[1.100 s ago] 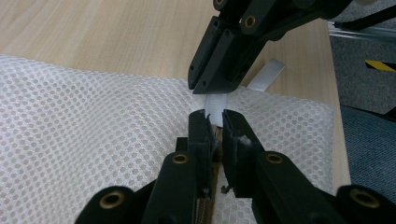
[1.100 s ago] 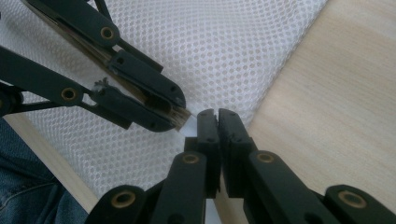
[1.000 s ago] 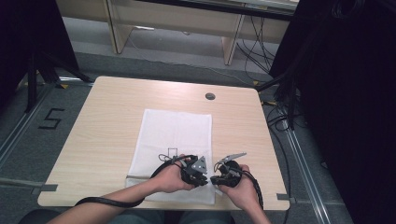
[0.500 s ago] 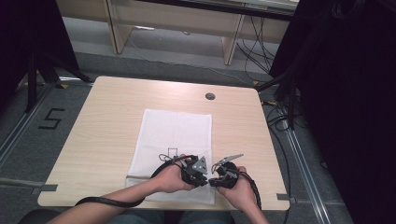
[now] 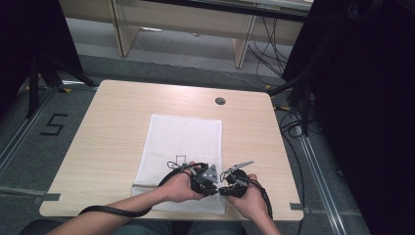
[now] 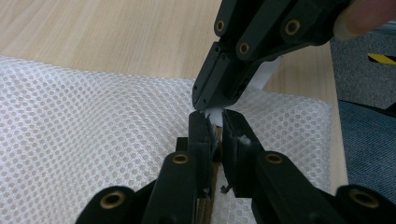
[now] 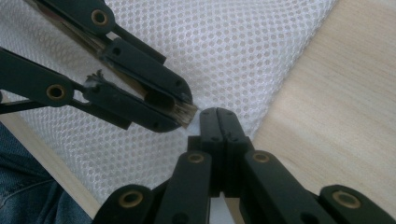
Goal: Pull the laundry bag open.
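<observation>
Both hand-held grippers (image 5: 219, 183) pinch the mesh bag's (image 5: 183, 137) near edge (tips meeting), jaws closed.

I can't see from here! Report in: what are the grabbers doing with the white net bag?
Left gripper, right gripper: both shut, tips meeting at mesh bag's near edge, pinching a small white tab. Nothing in the way.

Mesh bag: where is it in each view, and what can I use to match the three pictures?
High view: the bag lies mid-table, its near end under the hands.
Left gripper view: it spreads across the left and centre, behind the jaws.
Right gripper view: it covers the top and left.
Shared landmark: the spot at the bag's edge where the left gripper and right gripper meet tip to tip.
</observation>
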A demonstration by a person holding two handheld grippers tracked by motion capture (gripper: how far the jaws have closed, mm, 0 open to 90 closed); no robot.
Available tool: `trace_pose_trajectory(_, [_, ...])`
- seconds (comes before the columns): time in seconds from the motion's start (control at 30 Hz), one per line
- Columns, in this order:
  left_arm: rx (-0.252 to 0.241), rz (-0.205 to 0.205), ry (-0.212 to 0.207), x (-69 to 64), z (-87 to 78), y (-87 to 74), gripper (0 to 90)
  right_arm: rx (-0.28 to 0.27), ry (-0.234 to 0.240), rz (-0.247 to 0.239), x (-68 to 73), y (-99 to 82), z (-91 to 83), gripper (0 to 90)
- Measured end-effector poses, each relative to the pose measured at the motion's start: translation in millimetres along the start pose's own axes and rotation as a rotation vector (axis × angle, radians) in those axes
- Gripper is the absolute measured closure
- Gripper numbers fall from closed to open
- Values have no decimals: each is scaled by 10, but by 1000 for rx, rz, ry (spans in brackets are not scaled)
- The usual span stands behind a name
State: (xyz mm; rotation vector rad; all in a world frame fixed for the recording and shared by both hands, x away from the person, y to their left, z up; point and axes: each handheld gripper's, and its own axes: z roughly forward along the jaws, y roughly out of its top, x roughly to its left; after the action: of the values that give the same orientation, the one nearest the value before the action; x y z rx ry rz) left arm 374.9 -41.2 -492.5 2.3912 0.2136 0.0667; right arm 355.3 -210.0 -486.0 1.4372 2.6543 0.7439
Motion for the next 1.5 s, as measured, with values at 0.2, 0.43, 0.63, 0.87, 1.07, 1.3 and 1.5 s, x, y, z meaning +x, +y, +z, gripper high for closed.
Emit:
trace_pose_trajectory(0.2, [2, -8, -1, -9, -5, 6, 820, -9, 1, -6, -6, -3, 3, 900])
trace_pose_trajectory(0.43, [6, -3, 5, -23, -16, 12, 820, -4, -10, -10, 8, -1, 2, 900])
trace_pose_trajectory(0.63, [8, 1, 3, -27, -23, 9, 821, 5, -1, 7, 28, -5, -2, 900])
trace_pose_trajectory(0.87, [7, -5, 0, -22, -83, -4, 820, -11, -2, -25, 5, -3, 7, 900])
trace_pose_trajectory(1.07, [-1, -3, -1, -5, -94, -17, 820, -9, -5, -23, -4, -1, 7, 900])
trace_pose_trajectory(1.3, [-3, -1, 1, -9, -96, -21, 820, -3, -1, -8, 0, -4, 0, 900])
trace_pose_trajectory(1.5, [0, 5, 4, -24, -113, -18, 821, -9, 1, -34, -12, -2, 7, 900])
